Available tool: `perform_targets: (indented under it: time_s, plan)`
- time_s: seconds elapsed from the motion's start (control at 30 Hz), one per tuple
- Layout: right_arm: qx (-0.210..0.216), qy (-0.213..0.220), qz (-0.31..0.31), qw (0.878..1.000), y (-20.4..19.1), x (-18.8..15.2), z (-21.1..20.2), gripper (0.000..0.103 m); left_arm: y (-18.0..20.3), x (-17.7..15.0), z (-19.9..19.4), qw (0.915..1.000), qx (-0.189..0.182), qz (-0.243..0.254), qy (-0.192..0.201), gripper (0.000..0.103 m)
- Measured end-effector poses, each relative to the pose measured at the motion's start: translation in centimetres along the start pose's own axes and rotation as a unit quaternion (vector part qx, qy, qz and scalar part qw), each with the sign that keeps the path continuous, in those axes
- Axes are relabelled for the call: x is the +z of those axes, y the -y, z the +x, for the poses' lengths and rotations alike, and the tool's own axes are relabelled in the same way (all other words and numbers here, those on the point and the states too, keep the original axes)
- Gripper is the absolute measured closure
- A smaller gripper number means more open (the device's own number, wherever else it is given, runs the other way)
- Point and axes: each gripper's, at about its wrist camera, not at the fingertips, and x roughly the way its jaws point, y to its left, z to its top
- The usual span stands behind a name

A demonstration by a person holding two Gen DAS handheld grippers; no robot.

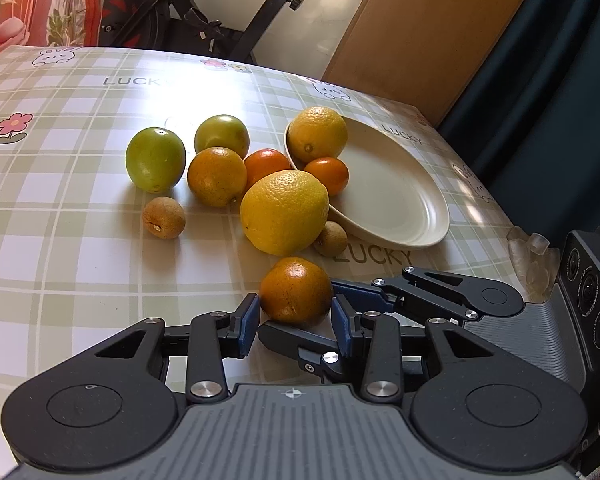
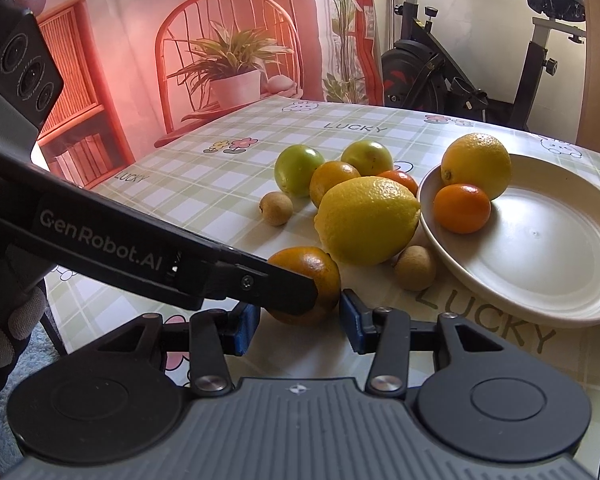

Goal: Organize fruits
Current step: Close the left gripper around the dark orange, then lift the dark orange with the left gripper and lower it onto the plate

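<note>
Grasping a dark orange (image 1: 295, 291), the left fingers (image 1: 296, 312) press its sides on the table (image 1: 60, 240). The right fingers (image 2: 300, 322) flank the same fruit; whether they touch it I cannot tell. At 12 o'clock lies a lemon (image 1: 284, 212); at 2 o'clock the plate (image 1: 400, 200) holds 2 fruits.
</note>
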Motion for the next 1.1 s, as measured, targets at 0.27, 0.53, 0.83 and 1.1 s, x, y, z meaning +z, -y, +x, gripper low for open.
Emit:
perform_targets:
  time_s: [0.27,0.53,0.83,1.1]
  plan:
    - [-0.006,0.005,0.018,1.0,0.5,0.0,-1.1,0.056,2.5,1.0,0.1,0.9995,0.003,0.031,0.003,0.062]
    - [-0.033,0.044,0.032,0.998,1.9,0.5,-4.4,0.056,6.4,2.7,-0.6,0.9958,-0.004,0.088,0.024,0.062]
    - [-0.075,0.079,0.063,0.992,5.7,2.4,-7.0,0.056,10.4,6.3,1.1,0.9911,-0.015,0.126,0.042,0.061]
    - [-0.097,0.086,0.066,0.989,9.1,3.9,-6.3,0.056,10.7,9.0,4.9,0.9903,-0.007,0.136,0.028,0.061]
